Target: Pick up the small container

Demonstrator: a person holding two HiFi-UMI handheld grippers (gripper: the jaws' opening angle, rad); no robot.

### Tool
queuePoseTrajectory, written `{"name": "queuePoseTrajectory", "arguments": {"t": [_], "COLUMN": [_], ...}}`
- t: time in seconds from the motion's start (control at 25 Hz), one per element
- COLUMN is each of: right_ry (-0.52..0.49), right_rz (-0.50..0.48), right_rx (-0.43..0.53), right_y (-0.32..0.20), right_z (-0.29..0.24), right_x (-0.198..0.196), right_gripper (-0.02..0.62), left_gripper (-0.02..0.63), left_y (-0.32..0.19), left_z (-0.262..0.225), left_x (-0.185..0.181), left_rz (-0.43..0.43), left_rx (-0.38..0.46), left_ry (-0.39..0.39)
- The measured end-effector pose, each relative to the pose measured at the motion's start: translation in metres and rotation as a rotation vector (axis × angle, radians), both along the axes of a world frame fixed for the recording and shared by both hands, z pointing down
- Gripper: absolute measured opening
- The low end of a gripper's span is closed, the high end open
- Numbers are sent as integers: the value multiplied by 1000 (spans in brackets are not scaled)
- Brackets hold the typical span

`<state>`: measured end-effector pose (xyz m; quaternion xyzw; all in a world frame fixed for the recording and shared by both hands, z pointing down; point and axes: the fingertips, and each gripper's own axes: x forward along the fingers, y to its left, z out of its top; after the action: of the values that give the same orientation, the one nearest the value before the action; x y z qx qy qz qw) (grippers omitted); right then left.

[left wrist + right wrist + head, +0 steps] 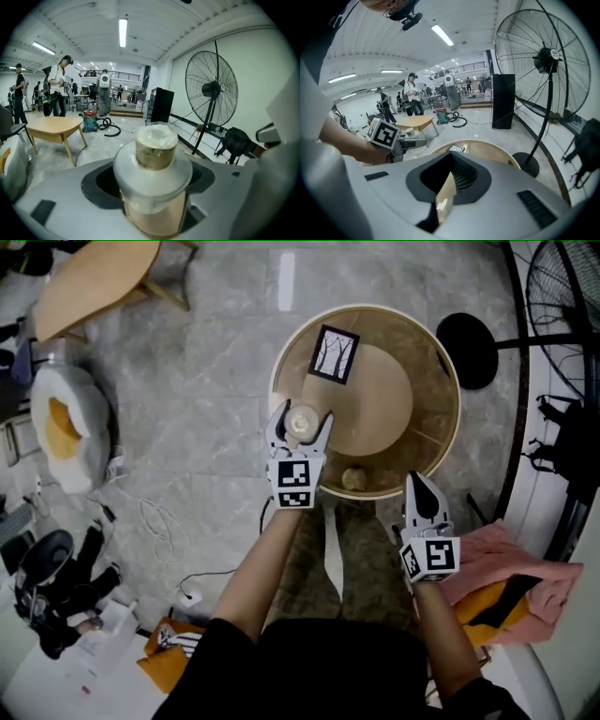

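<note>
The small container (300,422) is a clear jar with a wide translucent lid and tan contents. It sits between the fingers of my left gripper (299,430) over the left part of the round wooden table (441,432). In the left gripper view the small container (153,161) stands upright and fills the gap, with my left gripper (152,187) shut on it. I cannot tell whether it rests on the table. My right gripper (419,486) hangs at the table's near right rim, jaws together and empty. In its own view, my right gripper (443,194) shows only a thin slit.
On the table lie a card with a tree picture (334,354) and a small round lump (353,478). A standing fan's black base (466,349) is at the right. A pink cloth (511,568) lies by my right arm. Left of the table are a cushion (66,427) and cables (155,521).
</note>
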<state>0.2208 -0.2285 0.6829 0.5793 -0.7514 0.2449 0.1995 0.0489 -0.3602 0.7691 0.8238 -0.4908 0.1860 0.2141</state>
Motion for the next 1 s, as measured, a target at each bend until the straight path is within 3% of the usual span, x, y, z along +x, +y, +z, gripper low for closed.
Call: {"name": "queuePoseTrajectory", "arguments": {"t": [0.36, 0.84, 1.0], "right_ry": [-50, 19, 54], "right_rz": [42, 100, 134], "right_rx": [125, 253, 285], "right_y": [-6, -33, -34], "right_z": [-119, -272, -292], "right_x": [-10, 20, 36], "right_gripper": [21, 21, 21], "left_gripper": [360, 360, 359], "left_y": [35, 58, 65], "left_z": [-139, -319, -344], "left_x": [22, 12, 6], "left_rz": [102, 180, 232], "left_rx": [27, 76, 127], "left_ry": [26, 104, 46]}}
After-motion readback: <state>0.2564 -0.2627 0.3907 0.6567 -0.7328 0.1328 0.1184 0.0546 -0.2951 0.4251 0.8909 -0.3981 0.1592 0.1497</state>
